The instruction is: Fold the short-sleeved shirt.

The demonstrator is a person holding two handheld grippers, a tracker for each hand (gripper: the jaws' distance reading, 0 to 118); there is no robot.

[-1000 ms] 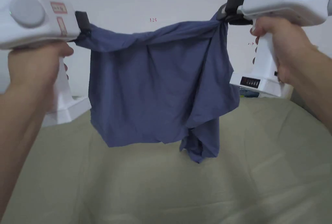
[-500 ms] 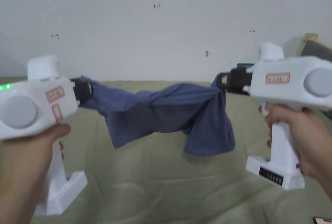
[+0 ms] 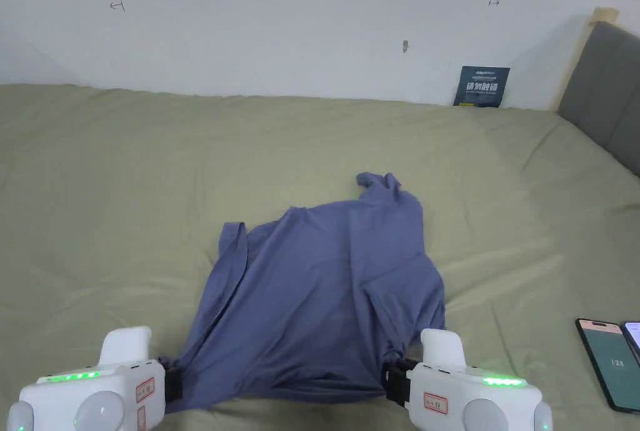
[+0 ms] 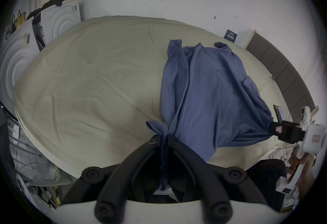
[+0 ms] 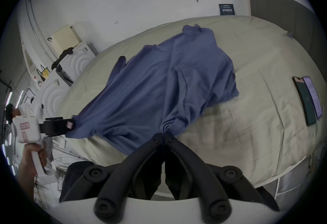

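Two grippers hold the shirt (image 3: 325, 301) at its near edge, one at each corner, low over the bed (image 3: 125, 201). The left gripper (image 4: 163, 137) has both jaws pressed together on a bunched corner of the blue cloth; a small tuft of cloth stands out just past the jaw tips. The right gripper (image 5: 164, 135) is closed in the same way on the other near corner, where the cloth gathers into tight pleats at the tips.

Ahead of both grippers, the shirt lies spread on the bed, away from the person, and its far end finishes in a small crumpled point. Between the two grippers the near edge hangs in a loose line and touches the sheet. On the left gripper's side, a long fold runs along the shirt edge.

In the head view both grippers sit at the lower border, bodies level, jaws pointing forward and a little inward, with green lights on top. In the right gripper view the left hand (image 5: 33, 157) wraps the handle from below.

To the right of the right gripper, well apart from the shirt, two phones (image 3: 615, 363) lie side by side on the bed.
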